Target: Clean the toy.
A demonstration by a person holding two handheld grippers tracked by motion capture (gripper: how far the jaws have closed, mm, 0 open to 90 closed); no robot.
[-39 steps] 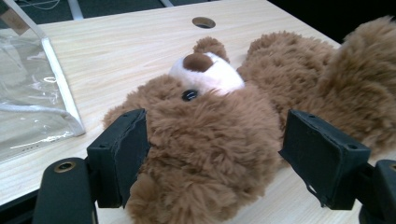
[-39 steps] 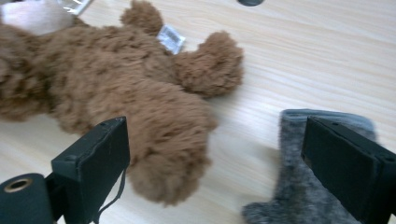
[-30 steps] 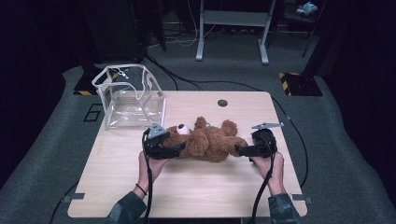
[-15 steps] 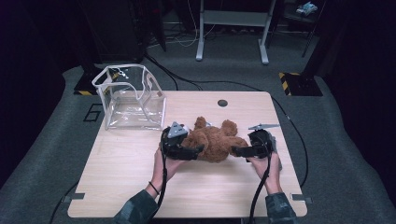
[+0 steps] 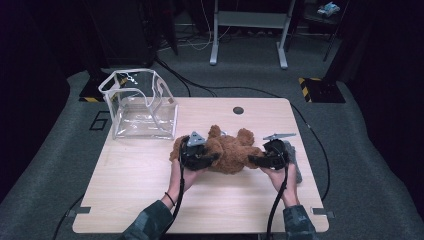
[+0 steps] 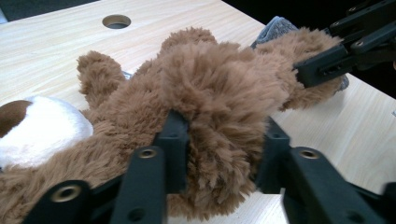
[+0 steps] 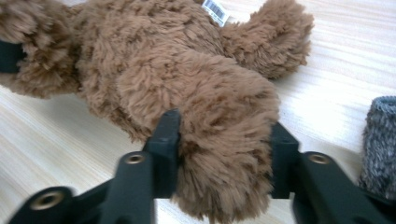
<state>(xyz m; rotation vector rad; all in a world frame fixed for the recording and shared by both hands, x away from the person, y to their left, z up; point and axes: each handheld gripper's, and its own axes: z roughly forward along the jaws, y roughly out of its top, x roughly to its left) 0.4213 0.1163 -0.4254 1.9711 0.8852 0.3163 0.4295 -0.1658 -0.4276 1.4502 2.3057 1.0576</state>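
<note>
A brown teddy bear (image 5: 231, 150) lies on its side in the middle of the wooden table (image 5: 130, 190), its white muzzle toward the left. My left gripper (image 5: 212, 159) is shut on a furry limb of the bear (image 6: 210, 79), with fur bulging between the jaws (image 6: 222, 154). My right gripper (image 5: 252, 161) is shut on the bear's leg (image 7: 154, 56) at the other end (image 7: 222, 154). In the left gripper view the right gripper's black fingers (image 6: 322, 65) show against the far leg.
A clear plastic box (image 5: 140, 105) with white edging stands open at the table's back left. A grey cloth (image 5: 296, 162) lies by the right hand (image 7: 380, 140). A cable hole (image 5: 238, 110) sits at the back centre. Dark floor surrounds the table.
My left gripper has moved right along the bear, from its head end onto its body, and closed on it. The right gripper has stayed at the leg.
</note>
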